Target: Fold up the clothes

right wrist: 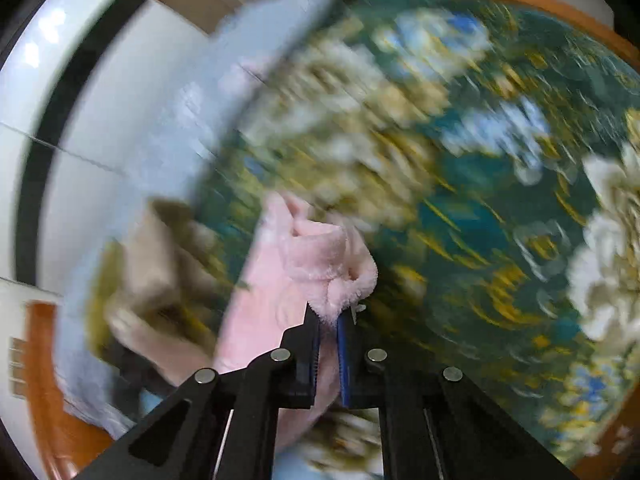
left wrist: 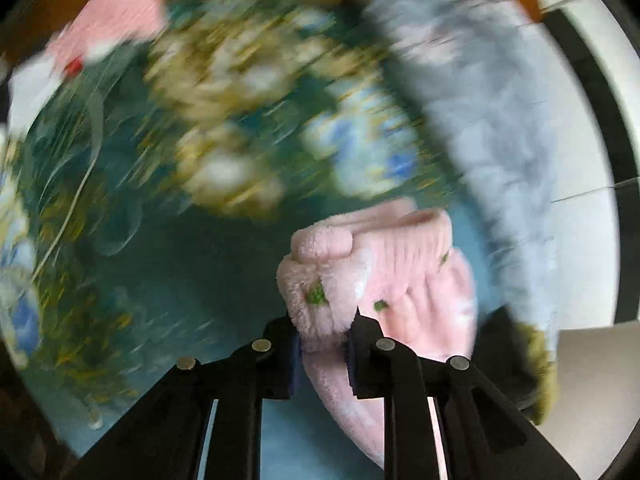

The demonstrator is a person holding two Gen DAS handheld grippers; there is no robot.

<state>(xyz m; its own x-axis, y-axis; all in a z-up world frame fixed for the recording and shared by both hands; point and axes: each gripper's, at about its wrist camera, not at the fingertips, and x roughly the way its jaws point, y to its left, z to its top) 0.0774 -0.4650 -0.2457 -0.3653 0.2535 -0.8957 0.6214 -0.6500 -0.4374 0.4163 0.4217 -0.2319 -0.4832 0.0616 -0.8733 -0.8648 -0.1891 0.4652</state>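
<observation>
Left wrist view: a pink fleece garment is gripped over a floral cloth.
A pale blue blanket is seen beside it; the garment is pinched by the left tool and the right tool.
</observation>
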